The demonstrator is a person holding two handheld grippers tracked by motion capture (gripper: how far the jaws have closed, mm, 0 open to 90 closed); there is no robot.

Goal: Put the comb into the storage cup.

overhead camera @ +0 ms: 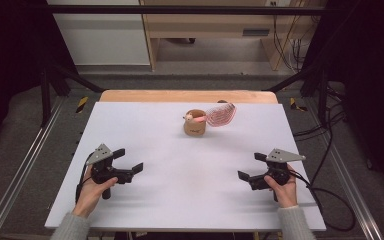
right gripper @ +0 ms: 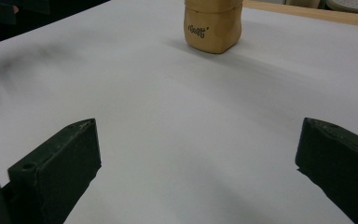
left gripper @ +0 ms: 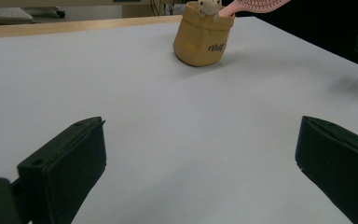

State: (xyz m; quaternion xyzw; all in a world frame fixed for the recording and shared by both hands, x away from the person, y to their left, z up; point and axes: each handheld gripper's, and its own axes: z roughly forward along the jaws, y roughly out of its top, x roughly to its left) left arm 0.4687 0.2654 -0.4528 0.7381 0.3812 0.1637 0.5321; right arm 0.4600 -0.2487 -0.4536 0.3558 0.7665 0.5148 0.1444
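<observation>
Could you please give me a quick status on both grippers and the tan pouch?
Left gripper open, right gripper open, both empty. Tan pouch upright at table's far centre, pink hairbrush sticking out. White table between is bare.

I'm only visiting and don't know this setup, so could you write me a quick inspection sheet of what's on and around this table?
Surface: white table top, wooden strip along its far edge.
Job's things: tan pouch standing upright far of centre, holding a pink brush that leans out to the right and a small toy figure.
Clutter: nothing seen.
Grippers: left claw and right claw both open, empty, held low near the table's near corners, well apart from the pouch.
Cables: black cable trailing from the right claw off the table.
Surroundings: dark metal frame, cabinets and wiring beyond the table.
</observation>
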